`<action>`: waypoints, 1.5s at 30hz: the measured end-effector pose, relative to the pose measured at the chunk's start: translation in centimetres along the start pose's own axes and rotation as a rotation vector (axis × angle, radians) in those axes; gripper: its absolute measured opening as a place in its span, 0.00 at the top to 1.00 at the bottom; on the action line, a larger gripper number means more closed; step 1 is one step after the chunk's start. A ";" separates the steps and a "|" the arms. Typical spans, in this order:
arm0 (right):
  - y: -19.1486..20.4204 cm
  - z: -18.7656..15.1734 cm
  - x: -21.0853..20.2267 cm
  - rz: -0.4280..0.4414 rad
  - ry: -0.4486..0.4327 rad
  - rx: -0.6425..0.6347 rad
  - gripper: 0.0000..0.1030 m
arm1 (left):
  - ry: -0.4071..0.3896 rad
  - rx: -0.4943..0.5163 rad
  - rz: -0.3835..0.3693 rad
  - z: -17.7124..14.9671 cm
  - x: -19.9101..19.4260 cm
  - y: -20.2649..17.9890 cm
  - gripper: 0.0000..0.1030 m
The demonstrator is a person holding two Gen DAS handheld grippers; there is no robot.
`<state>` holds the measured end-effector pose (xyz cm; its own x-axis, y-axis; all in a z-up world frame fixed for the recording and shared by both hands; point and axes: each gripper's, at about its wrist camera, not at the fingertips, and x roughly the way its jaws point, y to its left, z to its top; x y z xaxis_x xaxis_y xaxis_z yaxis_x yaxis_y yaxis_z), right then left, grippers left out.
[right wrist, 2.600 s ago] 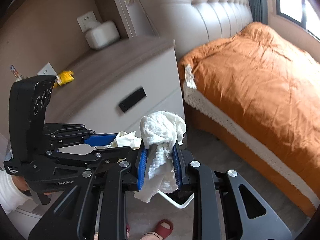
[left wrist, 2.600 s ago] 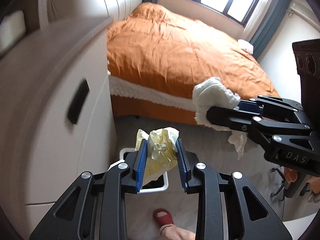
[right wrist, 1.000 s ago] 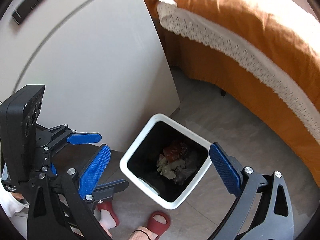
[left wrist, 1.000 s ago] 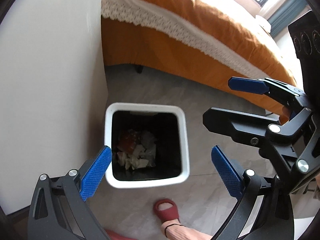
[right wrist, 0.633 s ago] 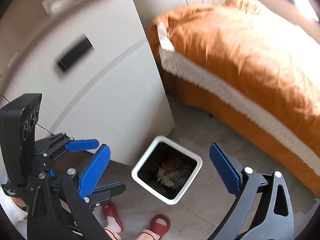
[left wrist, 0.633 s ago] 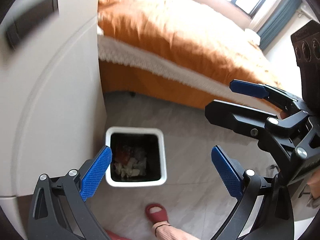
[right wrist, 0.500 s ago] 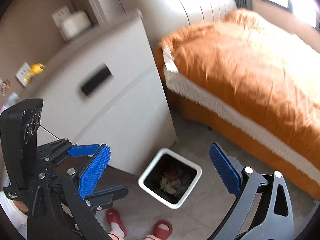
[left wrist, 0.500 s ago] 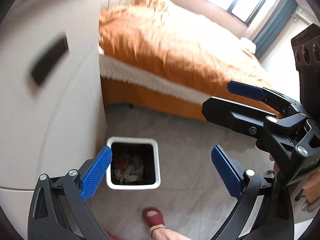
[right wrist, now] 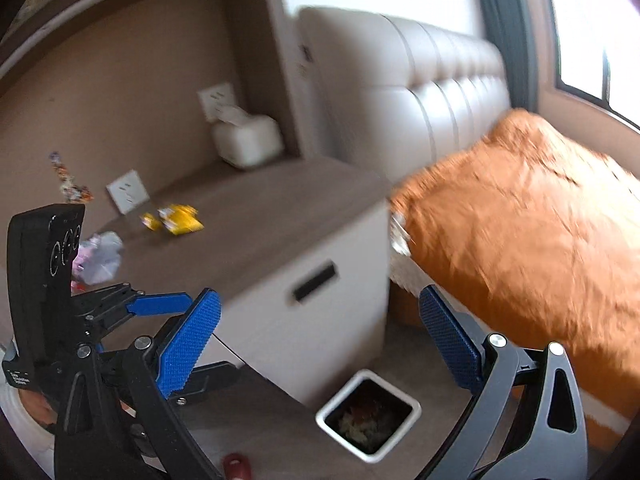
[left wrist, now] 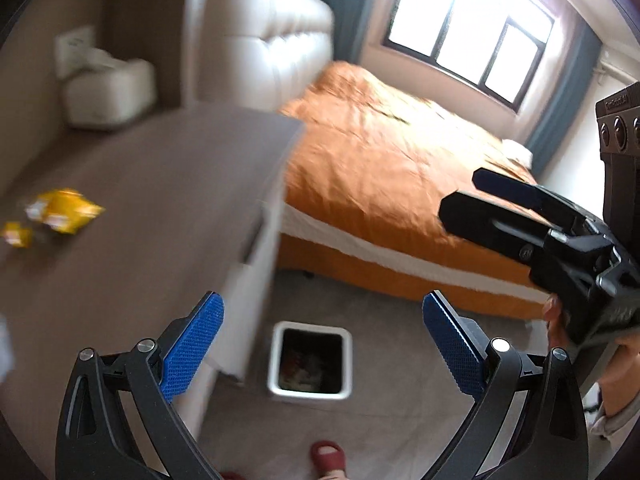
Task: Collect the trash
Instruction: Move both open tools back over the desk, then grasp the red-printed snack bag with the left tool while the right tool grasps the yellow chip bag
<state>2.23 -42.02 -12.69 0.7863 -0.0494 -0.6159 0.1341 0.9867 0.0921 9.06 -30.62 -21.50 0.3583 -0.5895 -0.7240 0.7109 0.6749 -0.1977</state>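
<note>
white square bin [left wrist: 310, 360] on floor holds crumpled trash; yellow wrappers [right wrist: 178, 218] on nightstand.

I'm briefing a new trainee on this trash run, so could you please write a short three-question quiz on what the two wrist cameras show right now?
1. True or false: the left gripper and the right gripper both hold trash.
2. Where does the yellow wrapper lie?
A. in the white bin
B. on the brown top of the nightstand
C. on the orange bedspread
3. Fill in: the white bin stands on the floor between the nightstand and the ____.

Key
1. False: the jaws of both stand wide open, with nothing between them.
2. B, near a crumpled pale wrapper.
3. bed
</note>
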 end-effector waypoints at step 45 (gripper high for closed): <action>19.1 5.4 24.3 0.417 0.302 -0.407 0.42 | 0.002 -0.520 0.547 -10.3 -10.6 17.9 0.70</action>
<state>27.14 -25.21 -21.71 0.5112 0.3369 -0.7907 -0.4305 0.8966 0.1037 11.74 -7.73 -24.18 0.5766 -0.1099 -0.8096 0.0547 0.9939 -0.0960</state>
